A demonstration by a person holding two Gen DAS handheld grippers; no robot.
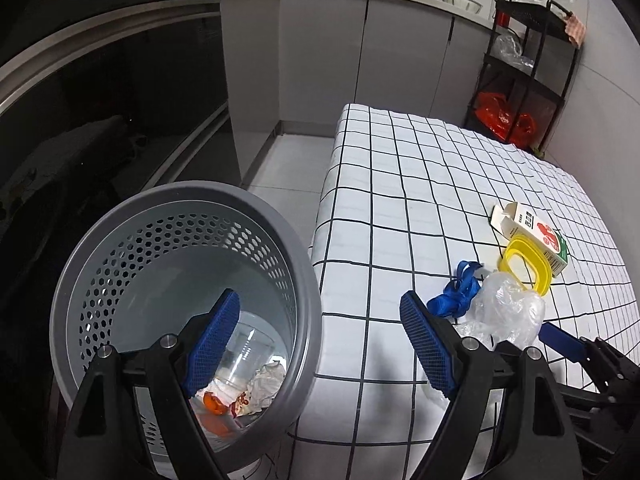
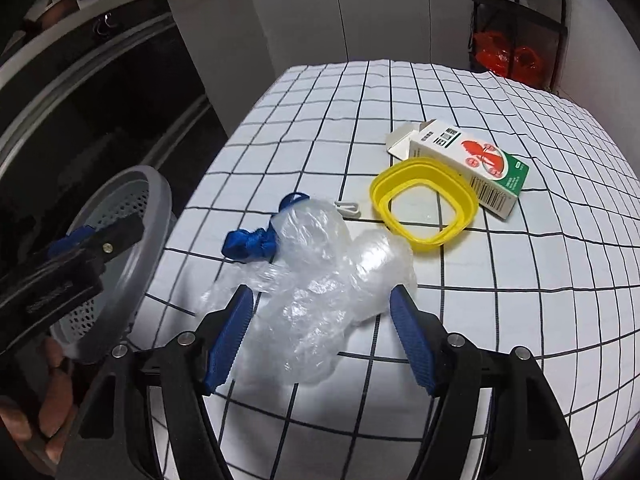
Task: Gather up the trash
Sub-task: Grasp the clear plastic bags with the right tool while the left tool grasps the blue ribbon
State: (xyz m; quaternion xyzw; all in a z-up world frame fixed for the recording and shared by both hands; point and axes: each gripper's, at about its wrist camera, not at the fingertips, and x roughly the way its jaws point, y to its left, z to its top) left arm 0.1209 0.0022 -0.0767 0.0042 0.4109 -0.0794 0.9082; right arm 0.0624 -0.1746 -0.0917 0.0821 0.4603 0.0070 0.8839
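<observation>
A crumpled clear plastic bag point(image 2: 320, 276) lies on the checked tablecloth point(image 2: 500, 300), with a blue ribbon point(image 2: 252, 242), a yellow plastic ring point(image 2: 424, 204) and an opened white-green carton point(image 2: 476, 164) behind it. My right gripper point(image 2: 322, 334) is open, its fingers on either side of the bag's near end. My left gripper point(image 1: 320, 344) is open and empty, held over the rim of the grey perforated bin point(image 1: 188, 280). The bin holds a clear cup point(image 1: 244, 356), crumpled paper point(image 1: 268, 380) and orange scraps. The bag point(image 1: 504, 312), ribbon point(image 1: 456, 292), ring point(image 1: 524, 268) and carton point(image 1: 536, 236) also show in the left wrist view.
The bin stands on the floor at the table's left edge, beside a dark oven front point(image 1: 100, 120). Grey cabinets point(image 1: 340, 60) run behind. A black shelf rack point(image 1: 528, 72) with red bags stands at the far right. A small white clip point(image 2: 349, 208) lies by the ring.
</observation>
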